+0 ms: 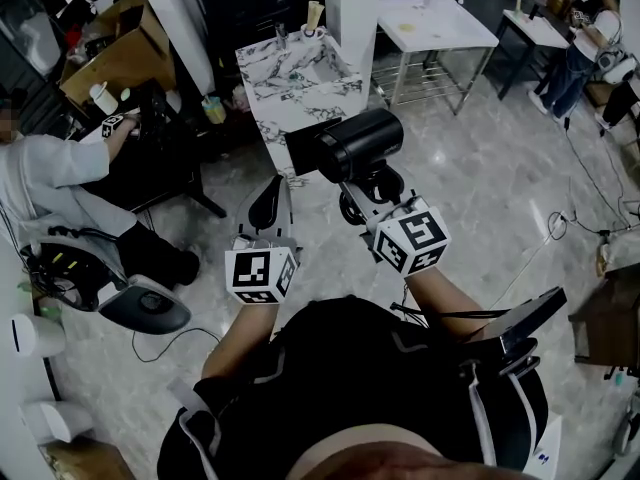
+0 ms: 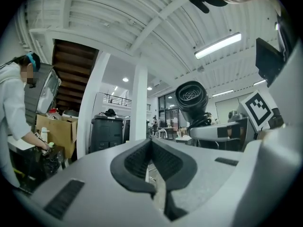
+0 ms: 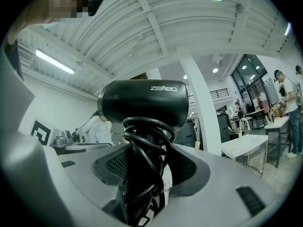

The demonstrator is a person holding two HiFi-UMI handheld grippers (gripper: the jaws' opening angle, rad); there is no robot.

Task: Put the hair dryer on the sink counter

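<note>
1. Gripping the dryer [image 3: 142,103] by its handle in the right gripper [image 3: 144,174], pressing the widely spread fingers [image 3: 111,167] onto the cord [image 3: 144,141] coiled round that handle, and holding the barrel up above the grip.
2. Judging the dryer as stiff and hard-shelled, probably middling in weight and top-heavy, with a smooth barrel likely to slide under the pads. Treating the handle as the sound place to take hold, low and close under the barrel. Expecting the springy cord to pad the grip, and perhaps to let the handle twist a little inside it.
3. Holding the left gripper [image 2: 152,155] just beside the right one, with its fingers [image 2: 135,162] clenched together on nothing.
4. Carrying the dryer in the air above the floor, on the near side of the marbled sink surface [image 1: 265,83] and touching nothing there.
5. Looking for a flat landing on that surface beside the basin, and judging a lay-down on the dryer's side safer than standing it up, given the round barrel and loose cord.
</note>
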